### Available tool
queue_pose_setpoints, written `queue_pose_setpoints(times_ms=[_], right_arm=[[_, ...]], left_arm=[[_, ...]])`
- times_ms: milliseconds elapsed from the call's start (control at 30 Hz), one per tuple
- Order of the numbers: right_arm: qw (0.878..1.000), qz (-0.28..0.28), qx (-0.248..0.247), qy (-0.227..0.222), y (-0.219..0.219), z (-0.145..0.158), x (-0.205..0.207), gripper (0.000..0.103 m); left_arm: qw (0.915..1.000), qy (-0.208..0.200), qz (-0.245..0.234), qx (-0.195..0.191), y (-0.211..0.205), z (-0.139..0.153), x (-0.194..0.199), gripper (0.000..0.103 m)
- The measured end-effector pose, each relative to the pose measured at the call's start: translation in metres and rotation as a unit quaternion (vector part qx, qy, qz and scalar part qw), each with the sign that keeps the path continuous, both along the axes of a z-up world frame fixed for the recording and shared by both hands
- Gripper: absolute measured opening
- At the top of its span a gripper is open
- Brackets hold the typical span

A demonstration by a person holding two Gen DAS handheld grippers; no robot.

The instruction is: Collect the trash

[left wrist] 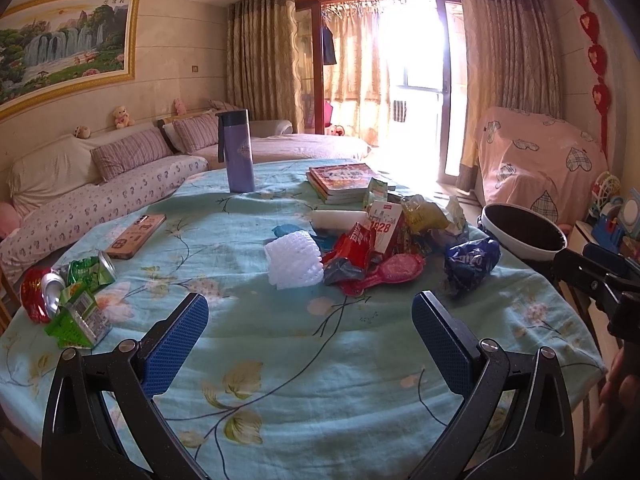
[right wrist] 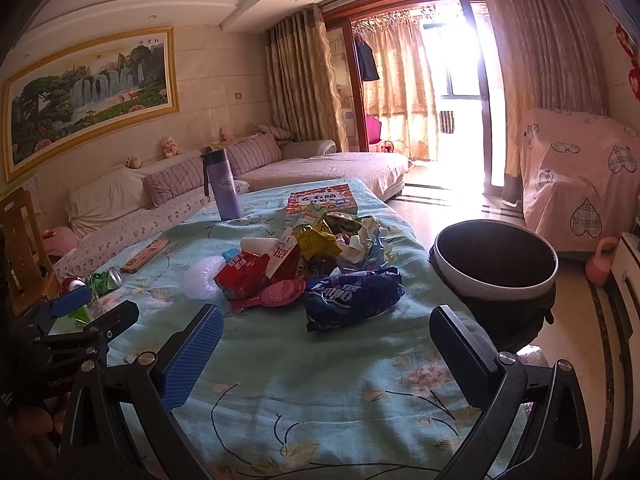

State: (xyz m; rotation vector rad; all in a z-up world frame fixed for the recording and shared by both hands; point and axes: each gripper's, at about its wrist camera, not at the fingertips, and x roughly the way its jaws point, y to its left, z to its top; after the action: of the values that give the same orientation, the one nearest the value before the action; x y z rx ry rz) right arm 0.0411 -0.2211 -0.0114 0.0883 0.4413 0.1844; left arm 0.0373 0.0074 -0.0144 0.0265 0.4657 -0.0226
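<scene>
Bin [right wrist: 494, 264] just off the table's [right wrist: 320, 380] right edge. Wrapper heap [right wrist: 320, 248] mid-table, cans [left wrist: 60, 284] far left. Blue bag [right wrist: 352, 296] nearest: light, crinkly, likely slippery, best pinched at a bunched fold. Right claw [right wrist: 326, 346] and left claw [left wrist: 310, 338] spread wide, holding nothing

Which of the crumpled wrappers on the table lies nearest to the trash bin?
The blue cookie wrapper, at the pile's edge beside the trash bin; the red and yellow wrappers lie farther left.
</scene>
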Motion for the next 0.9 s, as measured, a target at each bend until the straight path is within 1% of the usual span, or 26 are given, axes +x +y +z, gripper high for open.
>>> queue_pose_setpoints(times_ms=[133,333,533,667,800,867,900], right_arm=[[1.000,0.001,-0.005,0.017,-0.002,-0.002,0.017,0.103],[0.999,-0.002,-0.003,0.045,-0.004,-0.006,0.047,0.103],[0.997,-0.007,0.000,0.080,-0.007,-0.014,0.082,0.103],[0.993,-0.012,0.019,0.112,-0.012,-0.022,0.105,0.103],[0.988,-0.020,0.042,0.146,-0.020,-0.034,0.122,0.103],[0.985,-0.024,0.051,0.163,-0.024,-0.041,0.130,0.103],[0.983,-0.026,0.057,0.173,-0.027,-0.044,0.135,0.103]], left_arm=[[0.9998,0.017,0.002,0.001,0.004,-0.005,0.018,0.103],[0.9988,0.046,0.011,-0.011,0.013,-0.016,0.052,0.103],[0.9970,0.072,0.022,-0.016,0.024,-0.017,0.089,0.103],[0.9952,0.092,0.026,-0.021,0.029,-0.021,0.113,0.103],[0.9929,0.114,0.028,-0.019,0.029,-0.031,0.133,0.103],[0.9912,0.128,0.026,-0.021,0.030,-0.037,0.142,0.099],[0.9902,0.136,0.025,-0.023,0.031,-0.039,0.146,0.094]])
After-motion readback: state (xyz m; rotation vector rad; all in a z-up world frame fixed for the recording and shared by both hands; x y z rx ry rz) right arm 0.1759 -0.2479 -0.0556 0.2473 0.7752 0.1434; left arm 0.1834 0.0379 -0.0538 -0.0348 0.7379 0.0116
